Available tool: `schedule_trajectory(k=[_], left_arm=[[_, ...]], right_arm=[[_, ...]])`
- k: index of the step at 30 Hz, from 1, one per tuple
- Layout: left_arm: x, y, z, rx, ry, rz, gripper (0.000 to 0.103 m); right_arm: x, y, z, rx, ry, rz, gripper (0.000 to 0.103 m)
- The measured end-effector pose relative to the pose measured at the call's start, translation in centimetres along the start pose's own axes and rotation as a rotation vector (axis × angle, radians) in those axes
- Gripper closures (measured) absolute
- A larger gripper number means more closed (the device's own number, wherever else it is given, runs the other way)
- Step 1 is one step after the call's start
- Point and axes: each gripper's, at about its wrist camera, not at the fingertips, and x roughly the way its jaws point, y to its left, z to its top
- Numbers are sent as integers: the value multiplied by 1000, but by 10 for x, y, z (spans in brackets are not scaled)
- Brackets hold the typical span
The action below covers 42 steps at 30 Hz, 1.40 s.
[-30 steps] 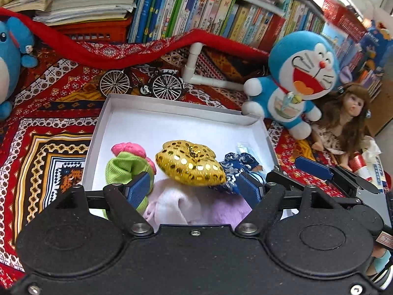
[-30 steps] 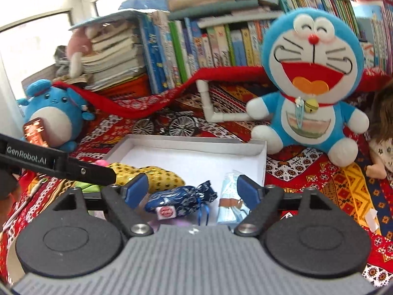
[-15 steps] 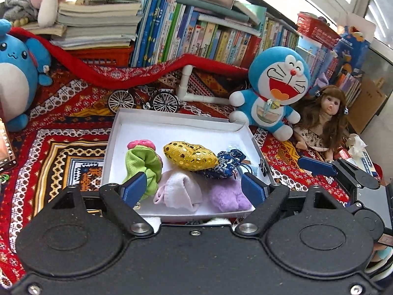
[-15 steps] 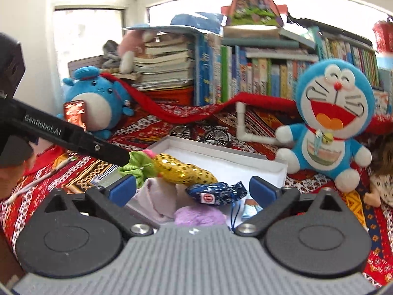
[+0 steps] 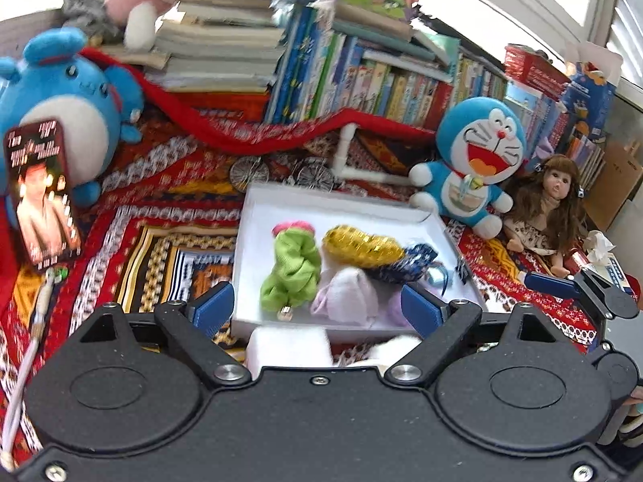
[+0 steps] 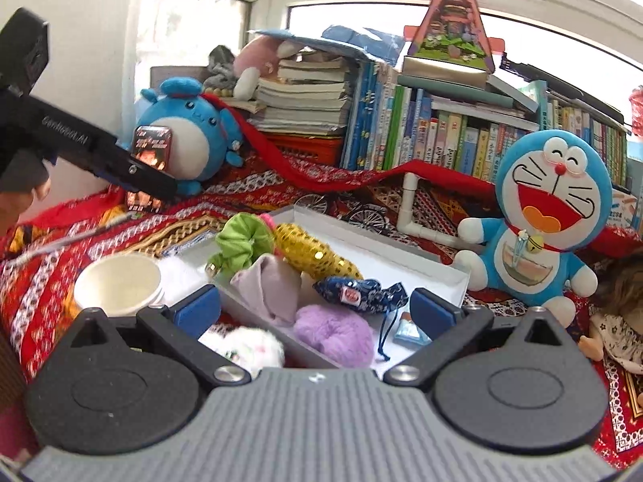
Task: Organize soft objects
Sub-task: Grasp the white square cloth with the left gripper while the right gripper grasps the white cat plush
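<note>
Both grippers are hanging near the shallow white cardboard box [image 5: 345,201], which is gathering soft pieces like the green fabric scrunchie [image 5: 291,271]. The left gripper [image 5: 317,309] is opening with nothing between its jaws; the right gripper [image 6: 315,307] is gaping wide and empty.

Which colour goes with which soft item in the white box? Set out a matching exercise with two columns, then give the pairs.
Items:
1. crinkled fabric scrunchie
2. sequinned shiny pouch
3. fluffy fur scrunchie
4. patterned drawstring pouch

All lie in the white cardboard box.

Colours:
A. dark blue
B. lilac
C. lime green
D. gold

Pairs: 1-C, 2-D, 3-B, 4-A
</note>
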Motion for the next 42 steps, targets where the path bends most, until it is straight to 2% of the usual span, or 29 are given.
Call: schedule_trajectory(k=[5, 10, 13, 15, 17, 18, 21, 26, 28, 30, 32, 37, 42], left_arm=[[8, 21, -9, -86, 69, -26, 14], [17, 42, -19, -188, 136, -61, 24], [29, 54, -26, -261, 190, -89, 25], [36, 62, -28, -317, 199, -120, 26], [39, 69, -28, -358, 202, -140, 33], [41, 71, -27, -368, 204, -139, 36], [43, 75, -24, -388, 190, -135, 37], [51, 77, -21, -394, 207, -122, 37], [61, 76, -17, -389, 243, -119, 29], [74, 73, -11, -376, 295, -104, 26], [86, 65, -5, -334, 346, -74, 25], [104, 42, 3, -215, 401, -38, 21], [123, 31, 4, -186, 471, -9, 22]], right_arm=[[-1, 16, -12, -77, 27, 49, 0], [4, 37, -22, -171, 58, 80, 0], [10, 49, -27, -210, 73, 91, 0], [13, 55, -28, -226, 82, 100, 0], [15, 59, -30, -240, 87, 105, 0], [17, 61, -31, -247, 90, 107, 0], [20, 65, -32, -260, 98, 113, 0], [27, 68, -35, -270, 117, 113, 0], [29, 70, -36, -278, 121, 111, 0], [32, 73, -36, -287, 124, 114, 0], [34, 75, -36, -303, 126, 108, 0], [40, 78, -37, -319, 139, 106, 0], [48, 80, -35, -330, 151, 94, 0]])
